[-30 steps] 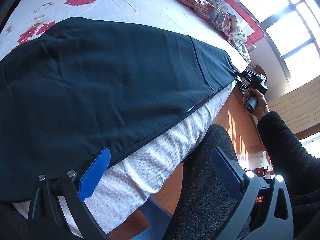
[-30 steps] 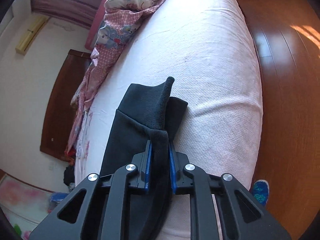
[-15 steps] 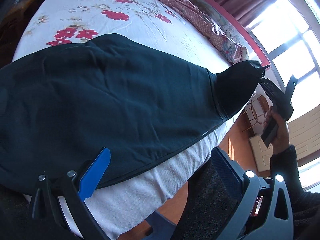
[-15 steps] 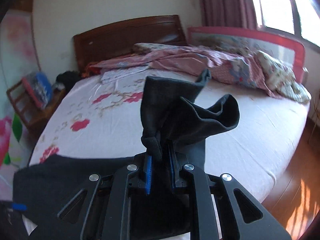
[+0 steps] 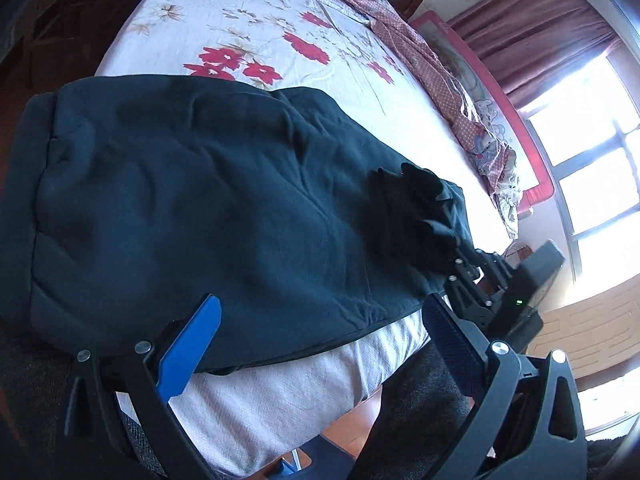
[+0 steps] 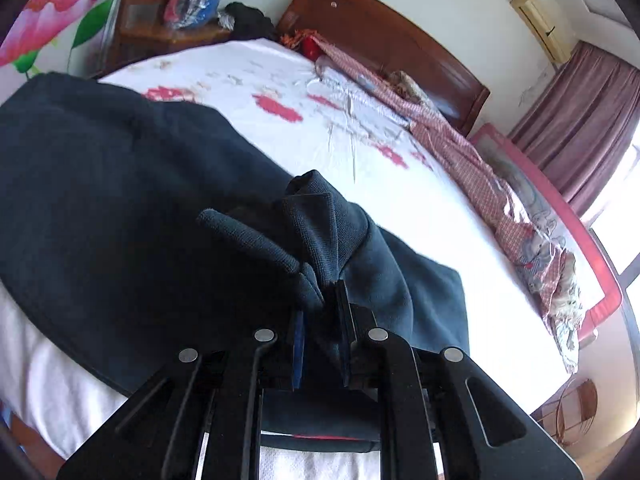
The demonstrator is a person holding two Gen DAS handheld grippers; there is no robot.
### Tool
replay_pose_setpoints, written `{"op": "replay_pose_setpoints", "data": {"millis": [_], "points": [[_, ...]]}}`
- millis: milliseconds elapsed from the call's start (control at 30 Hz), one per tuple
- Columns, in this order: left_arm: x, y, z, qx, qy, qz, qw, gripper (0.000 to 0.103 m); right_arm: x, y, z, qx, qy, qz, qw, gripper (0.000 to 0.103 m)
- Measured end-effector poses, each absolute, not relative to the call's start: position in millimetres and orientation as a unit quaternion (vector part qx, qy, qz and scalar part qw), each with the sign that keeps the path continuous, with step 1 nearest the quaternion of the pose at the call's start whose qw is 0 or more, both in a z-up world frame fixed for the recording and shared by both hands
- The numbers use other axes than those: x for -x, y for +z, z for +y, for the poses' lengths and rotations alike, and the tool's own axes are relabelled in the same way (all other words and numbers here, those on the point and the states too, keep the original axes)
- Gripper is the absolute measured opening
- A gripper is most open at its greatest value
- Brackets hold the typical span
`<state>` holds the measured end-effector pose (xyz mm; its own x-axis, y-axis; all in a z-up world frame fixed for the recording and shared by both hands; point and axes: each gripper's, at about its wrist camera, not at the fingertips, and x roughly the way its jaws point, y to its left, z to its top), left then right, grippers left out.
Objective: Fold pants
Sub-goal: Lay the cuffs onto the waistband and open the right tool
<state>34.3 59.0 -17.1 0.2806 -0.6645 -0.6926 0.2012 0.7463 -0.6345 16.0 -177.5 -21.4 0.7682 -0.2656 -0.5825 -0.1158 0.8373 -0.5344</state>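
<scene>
Dark pants (image 5: pixel 208 208) lie along the near edge of the bed, waistband at the left. My right gripper (image 6: pixel 320 312) is shut on the cuff end (image 6: pixel 316 236) and holds it over the lower legs, folded back toward the waist. It also shows in the left wrist view (image 5: pixel 460 268), with the bunched cuff (image 5: pixel 416 216) in its jaws. My left gripper (image 5: pixel 320 336) is open and empty, at the bed's near edge; its blue finger (image 5: pixel 188 348) is by the pants' hem.
The bed (image 5: pixel 256 28) has a white sheet with red flowers. A pink checked quilt (image 6: pixel 452 148) and pillows lie along the far side by a red rail (image 6: pixel 600 256). Wooden headboard (image 6: pixel 384 40), chair (image 6: pixel 172 4) at back left. Wooden floor below.
My right gripper has carried the cuff end up and back over the legs, toward the waist. The pants now lie doubled at that end. My left gripper stays open.
</scene>
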Motion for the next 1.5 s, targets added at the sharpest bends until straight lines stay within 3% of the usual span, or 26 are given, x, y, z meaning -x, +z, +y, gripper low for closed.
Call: {"op": "replay_pose_setpoints", "data": {"millis": [67, 100, 133, 167, 233, 400, 500, 633, 733, 833, 933, 1167, 1200, 1233, 1300, 1333, 1500], "points": [[-36.7, -20.2, 57.9, 0.221, -0.282, 0.532, 0.767, 0.101, -12.5, -27.2, -161.9, 0.311, -0.009, 0.350, 0.883, 0.013], [-37.9, -21.5, 57.4, 0.219, -0.283, 0.531, 0.768, 0.101, -12.7, -40.5, -152.6, 0.337, 0.003, 0.364, 0.868, 0.017], [-38.3, -22.0, 55.2, 0.216, -0.286, 0.532, 0.767, 0.101, -11.9, -55.3, -145.3, 0.350, 0.018, 0.379, 0.856, 0.029], [-37.3, -21.8, 54.1, 0.214, -0.287, 0.532, 0.767, 0.101, -10.6, -69.1, -139.6, 0.357, 0.041, 0.404, 0.841, 0.031], [-36.2, -20.4, 53.5, 0.212, -0.292, 0.531, 0.767, 0.101, 0.6, -71.5, -128.8, 0.390, 0.033, 0.385, 0.836, 0.031], [-37.8, -26.5, 66.5, 0.234, -0.275, 0.533, 0.765, 0.101, 13.9, -13.1, -136.2, 0.252, 0.116, 0.389, 0.878, 0.031], [-39.7, -33.6, 68.9, 0.245, -0.269, 0.543, 0.757, 0.101, -8.9, 14.1, -178.7, 0.151, 0.036, 0.366, 0.918, 0.031], [-36.2, -29.4, 70.4, 0.240, -0.269, 0.531, 0.767, 0.101, -55.2, 11.5, -212.7, 0.100, -0.066, 0.350, 0.929, 0.031], [-35.9, -22.8, 78.2, 0.234, -0.265, 0.520, 0.777, 0.101, -73.0, -41.2, -180.2, 0.126, -0.018, 0.416, 0.900, 0.031], [-38.5, -11.3, 105.5, 0.231, -0.250, 0.497, 0.798, 0.101, -52.8, -64.5, -143.1, 0.257, -0.065, 0.354, 0.897, 0.031], [-44.0, -4.3, 149.0, 0.214, -0.210, 0.474, 0.828, 0.101, -64.3, -49.6, -155.5, 0.192, -0.052, 0.383, 0.902, 0.031], [-77.9, -22.5, 236.5, 0.201, -0.139, 0.476, 0.845, 0.101, -58.3, -34.5, -164.6, 0.169, -0.044, 0.378, 0.909, 0.032], [-83.2, -28.5, 243.4, 0.199, -0.136, 0.477, 0.845, 0.101, -53.3, -30.3, -163.1, 0.157, -0.038, 0.371, 0.914, 0.035], [-90.7, -36.1, 248.8, 0.195, -0.132, 0.484, 0.843, 0.101, -50.8, -34.8, -156.8, 0.160, -0.016, 0.380, 0.911, 0.051], [-104.5, -51.6, 256.2, 0.195, -0.139, 0.500, 0.832, 0.101, -51.9, -63.2, -141.3, 0.211, 0.002, 0.425, 0.880, 0.053], [-112.6, -59.8, 257.8, 0.192, -0.144, 0.505, 0.829, 0.101, -47.5, -62.0, -139.6, 0.210, -0.005, 0.403, 0.891, 0.053], [-136.4, -89.1, 261.7, 0.189, -0.215, 0.502, 0.816, 0.101, -62.9, -54.2, -156.7, 0.113, -0.010, 0.454, 0.884, 0.054]]}}
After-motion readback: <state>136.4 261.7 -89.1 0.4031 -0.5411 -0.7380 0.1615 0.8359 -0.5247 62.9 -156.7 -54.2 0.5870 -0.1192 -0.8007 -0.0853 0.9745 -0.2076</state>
